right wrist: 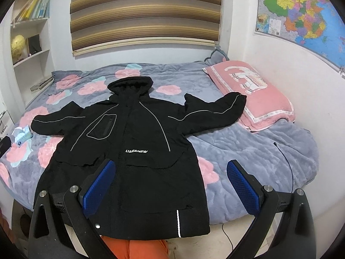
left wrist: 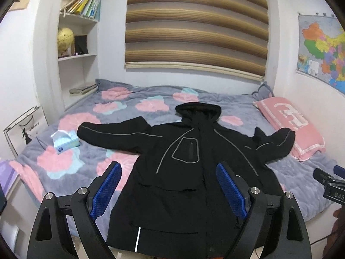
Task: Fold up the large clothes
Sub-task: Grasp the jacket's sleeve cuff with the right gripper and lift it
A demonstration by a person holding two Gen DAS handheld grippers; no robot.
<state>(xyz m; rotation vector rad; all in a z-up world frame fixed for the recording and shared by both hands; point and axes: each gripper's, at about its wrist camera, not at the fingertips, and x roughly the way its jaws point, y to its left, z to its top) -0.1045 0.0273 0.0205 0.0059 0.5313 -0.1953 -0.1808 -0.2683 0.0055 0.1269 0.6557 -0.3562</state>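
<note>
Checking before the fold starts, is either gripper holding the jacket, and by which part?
Nothing is held. The left gripper and right gripper are both open above the black jacket.

My left gripper [left wrist: 169, 191] and right gripper [right wrist: 172, 186] were black frames with silver screw heads and blue dimpled pads [right wrist: 98, 186]. Orange trousers [right wrist: 133, 248] showed at the bottom centre of the right-wrist view.

Left gripper [left wrist: 168, 185] held level, blue-padded jaws spread wide, right gripper [right wrist: 172, 183] likewise agape, both pointing toward twelve o'clock, clasping nothing
</note>
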